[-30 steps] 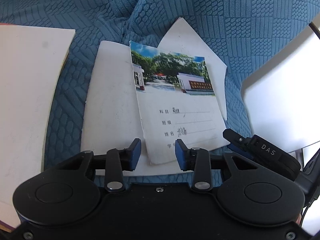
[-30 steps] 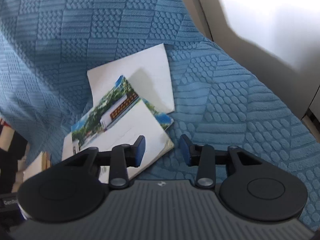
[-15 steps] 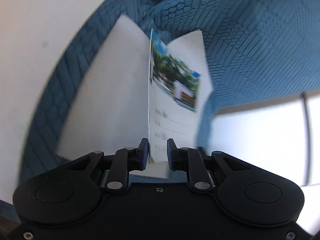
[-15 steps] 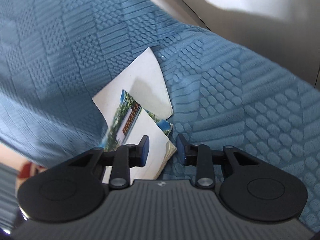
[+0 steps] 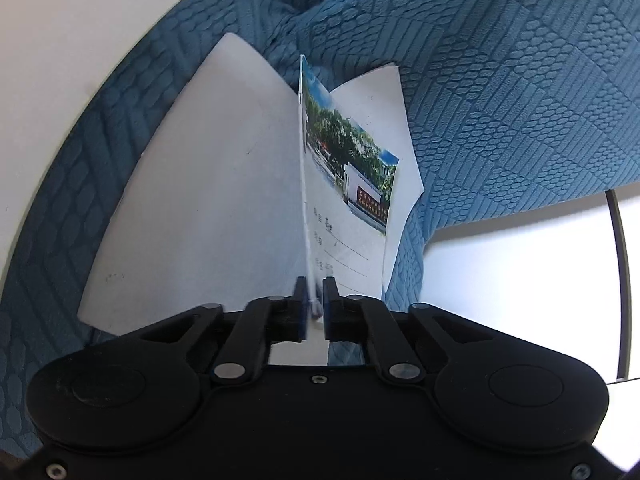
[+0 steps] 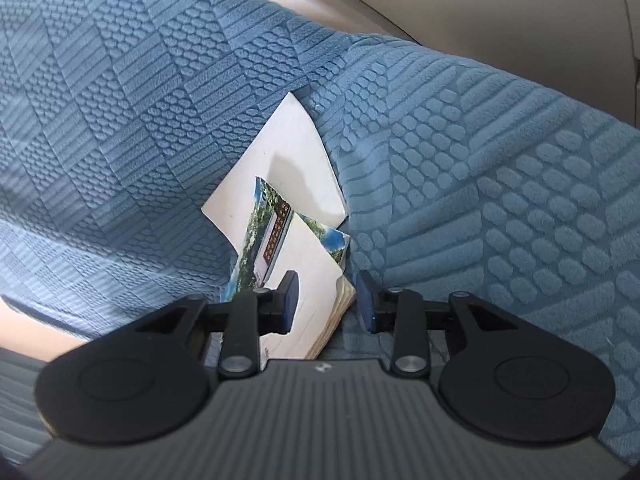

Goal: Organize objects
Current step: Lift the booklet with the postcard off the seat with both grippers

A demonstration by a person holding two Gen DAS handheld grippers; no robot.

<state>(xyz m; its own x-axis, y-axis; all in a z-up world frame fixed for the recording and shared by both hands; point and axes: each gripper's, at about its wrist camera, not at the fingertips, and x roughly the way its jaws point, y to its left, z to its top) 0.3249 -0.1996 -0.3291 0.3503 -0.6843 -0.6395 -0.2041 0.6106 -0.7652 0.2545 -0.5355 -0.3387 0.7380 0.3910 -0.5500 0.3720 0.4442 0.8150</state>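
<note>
A thin exercise notebook (image 5: 348, 188), with a photo of trees and a gate on its cover, stands on edge in the left wrist view. My left gripper (image 5: 315, 300) is shut on its lower edge, both blue pads pressing the pages. In the right wrist view the same notebook (image 6: 308, 280) lies tilted on the blue blanket. Its thick page edge sits between the jaws of my right gripper (image 6: 327, 300). Those jaws are opening, and the right pad stands apart from the pages.
White paper sheets (image 5: 216, 208) lie under and behind the notebook on a textured blue blanket (image 5: 520, 80). A large white sheet or book (image 5: 60, 48) lies far left. A pale smooth surface (image 5: 520, 280) borders the blanket on the right. A beige ledge (image 6: 480, 8) runs behind it.
My left gripper has shut on the notebook's edge and rolled, so the notebook went from lying flat to standing on edge. The right gripper rolled and came closer to the notebook's corner.
</note>
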